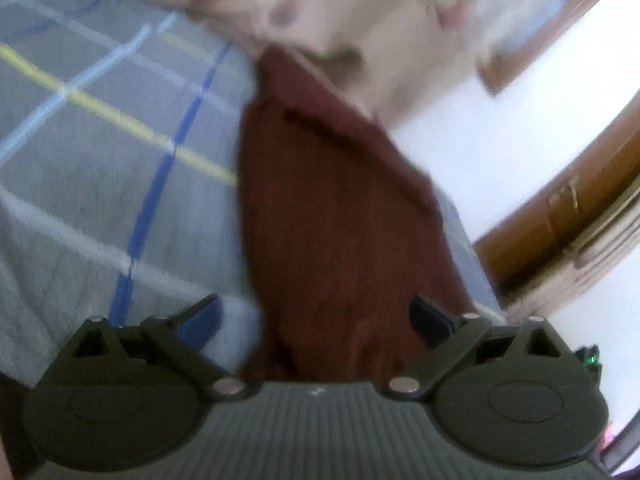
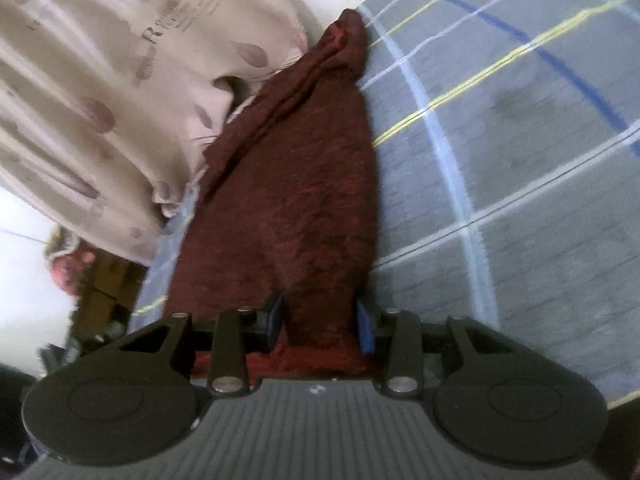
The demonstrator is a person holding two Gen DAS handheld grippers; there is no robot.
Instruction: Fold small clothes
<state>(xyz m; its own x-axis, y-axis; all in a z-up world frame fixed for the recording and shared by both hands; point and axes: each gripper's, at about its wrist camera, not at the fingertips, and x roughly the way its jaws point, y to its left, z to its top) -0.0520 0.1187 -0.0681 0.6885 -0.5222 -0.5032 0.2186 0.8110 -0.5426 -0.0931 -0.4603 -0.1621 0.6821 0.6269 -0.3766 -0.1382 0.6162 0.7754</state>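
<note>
A dark red knitted garment point(image 1: 328, 208) lies as a long folded strip on the grey checked bedsheet point(image 1: 100, 160), close to the bed's edge. My left gripper point(image 1: 316, 316) stands wide open over its near end, a fingertip on either side and neither touching it. In the right wrist view the same garment point(image 2: 304, 184) runs away from me to a bunched far end. My right gripper point(image 2: 320, 324) is partly open astride its near end; the blue pads point(image 2: 364, 330) stand just off the fabric and do not press on it.
A beige curtain with a pink leaf print point(image 2: 100, 80) hangs beside the bed, next to the garment's far end. The bed's edge point(image 2: 160, 264) runs along the garment. Brown wooden furniture point(image 1: 560, 208) stands beyond it against a white wall. The bedsheet point(image 2: 520, 200) stretches wide on the other side.
</note>
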